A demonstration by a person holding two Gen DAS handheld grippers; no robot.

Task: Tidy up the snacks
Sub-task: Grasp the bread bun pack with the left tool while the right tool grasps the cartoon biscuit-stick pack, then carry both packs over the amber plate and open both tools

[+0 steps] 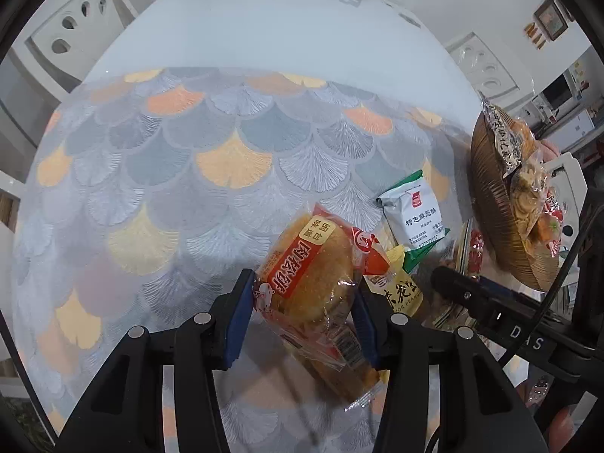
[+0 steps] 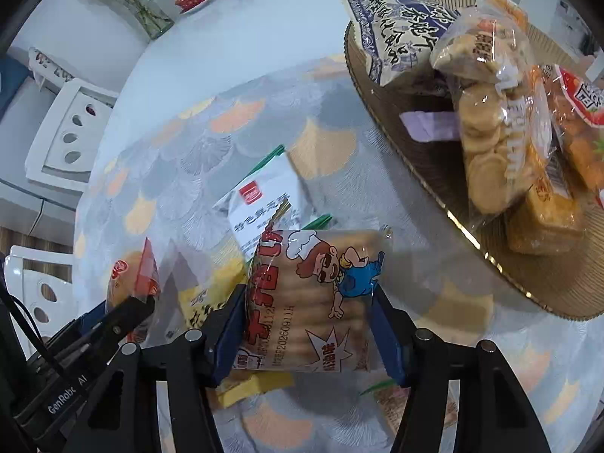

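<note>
The patterned cloth point(image 1: 158, 173) on the desk point(image 1: 264, 30) lay bare and wide to the left and ahead of the left claw point(image 1: 302, 309). To its right, loose packets crowded the way: a white-and-green packet point(image 1: 413, 211) and a yellow packet point(image 1: 398, 290). Beyond them the woven tray point(image 2: 434, 173) stood piled with snack bags, a biscuit bag point(image 2: 490, 139) tallest, leaving bare tray only near its front rim

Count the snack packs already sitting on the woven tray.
4 visible on the woven tray: blue-and-white bag at the far end, clear biscuit bag, red pack, orange pack underneath. More may be hidden.
</note>
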